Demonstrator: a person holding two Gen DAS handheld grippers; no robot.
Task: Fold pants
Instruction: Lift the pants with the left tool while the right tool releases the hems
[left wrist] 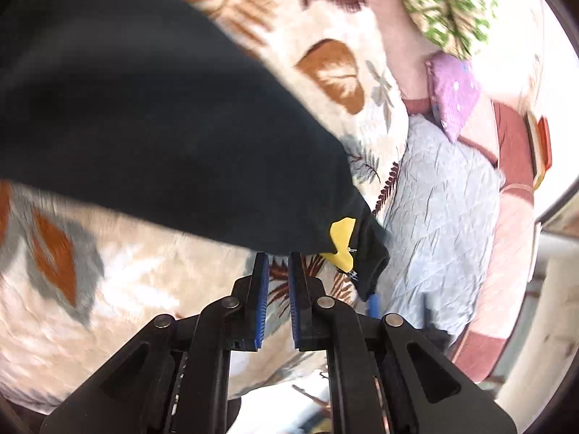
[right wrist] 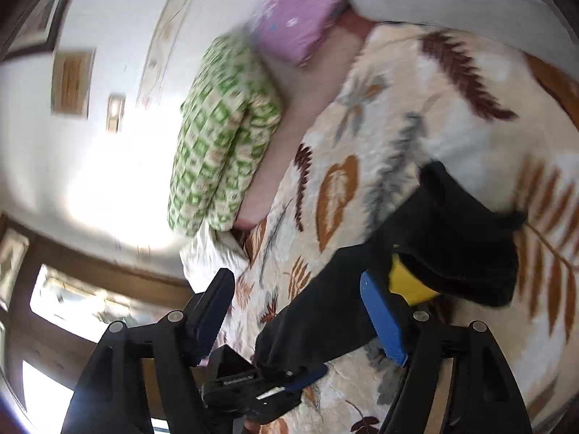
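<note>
- On leaf-print blanket (left wrist: pixel 119 271): black pants (left wrist: pixel 144 115) lie at 10 o'clock, mid-fold.
- Left gripper (left wrist: pixel 278 256): tongs nearly together, empty.
- Right gripper (right wrist: pixel 300 285): tongs apart, pants (right wrist: pixel 452 238) between.
- Next, prob.: regrip hem w/ both.

Black pants (left wrist: pixel 152 119), soft and dark, draped in a long band across a leaf-patterned blanket (left wrist: pixel 119 271) (yellow tag (left wrist: pixel 342 240) showing near one bunched end).

Leaf-print blanket (left wrist: pixel 144 289), green-patterned pillow (right wrist: pixel 220 137)
</note>
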